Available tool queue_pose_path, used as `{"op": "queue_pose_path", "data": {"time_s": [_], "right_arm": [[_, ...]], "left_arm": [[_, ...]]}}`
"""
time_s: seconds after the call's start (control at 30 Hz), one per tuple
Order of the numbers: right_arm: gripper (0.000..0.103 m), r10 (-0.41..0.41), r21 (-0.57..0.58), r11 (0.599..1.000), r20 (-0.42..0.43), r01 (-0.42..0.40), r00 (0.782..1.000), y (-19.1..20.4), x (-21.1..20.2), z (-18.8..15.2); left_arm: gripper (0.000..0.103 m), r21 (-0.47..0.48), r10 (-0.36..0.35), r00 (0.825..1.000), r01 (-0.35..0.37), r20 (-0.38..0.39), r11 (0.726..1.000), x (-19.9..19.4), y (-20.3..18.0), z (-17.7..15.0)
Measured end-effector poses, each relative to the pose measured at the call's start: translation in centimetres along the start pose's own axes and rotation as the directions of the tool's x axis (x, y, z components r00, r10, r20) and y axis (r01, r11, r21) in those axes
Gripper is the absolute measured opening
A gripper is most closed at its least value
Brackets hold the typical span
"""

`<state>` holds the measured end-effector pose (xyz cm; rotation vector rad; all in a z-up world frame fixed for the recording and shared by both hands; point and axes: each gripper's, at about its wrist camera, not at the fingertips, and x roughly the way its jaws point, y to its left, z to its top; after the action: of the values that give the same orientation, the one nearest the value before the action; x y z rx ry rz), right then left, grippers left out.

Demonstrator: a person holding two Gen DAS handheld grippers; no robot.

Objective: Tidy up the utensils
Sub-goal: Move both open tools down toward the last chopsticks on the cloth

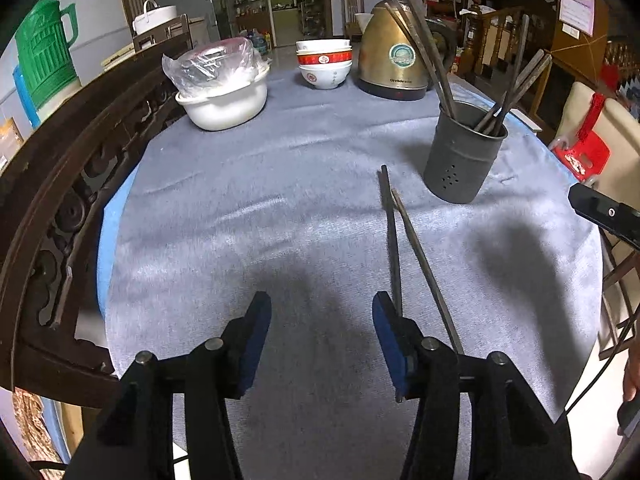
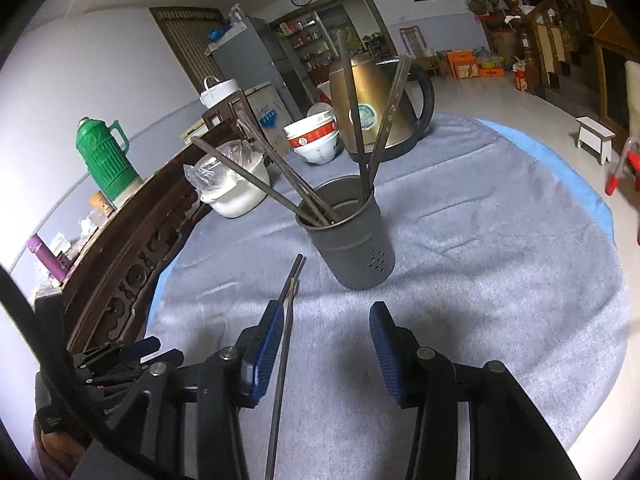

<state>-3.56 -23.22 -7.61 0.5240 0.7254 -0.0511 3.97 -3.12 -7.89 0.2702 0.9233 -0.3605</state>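
A dark grey utensil holder (image 1: pixel 462 154) stands on the grey tablecloth with several dark chopsticks leaning in it; it also shows in the right wrist view (image 2: pixel 352 236). Two loose chopsticks (image 1: pixel 416 256) lie crossed on the cloth in front of it. My left gripper (image 1: pixel 322 332) is open and empty, its right finger beside the chopsticks' near ends. My right gripper (image 2: pixel 324 340) is open, with the loose chopsticks (image 2: pixel 286 320) lying along the inside of its left finger. The left gripper also shows at the lower left of the right wrist view (image 2: pixel 120 356).
A brass electric kettle (image 1: pixel 390 56), stacked red-and-white bowls (image 1: pixel 325 64) and a white pot with plastic-wrapped bowls (image 1: pixel 224 88) stand at the far side of the table. A carved wooden chair back (image 1: pixel 60 208) borders the left edge. A green thermos (image 2: pixel 106 160) stands beyond.
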Motion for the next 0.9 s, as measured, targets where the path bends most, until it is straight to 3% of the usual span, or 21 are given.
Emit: {"op": "queue_pose_path", "data": {"time_s": [0.23,0.9], "right_arm": [[0.049,-0.001,0.009,1.0,-0.011,0.001,1.0,0.1,0.3,-0.3],[0.049,-0.012,0.005,1.0,-0.042,0.013,0.999,0.2,1.0,-0.6]], "left_arm": [[0.054,0.033,0.042,0.999,-0.042,-0.012,0.999,0.3,-0.8,-0.3],[0.054,0.094,0.052,0.999,-0.051,-0.014,0.994,0.6,-2.6,-0.7]]}}
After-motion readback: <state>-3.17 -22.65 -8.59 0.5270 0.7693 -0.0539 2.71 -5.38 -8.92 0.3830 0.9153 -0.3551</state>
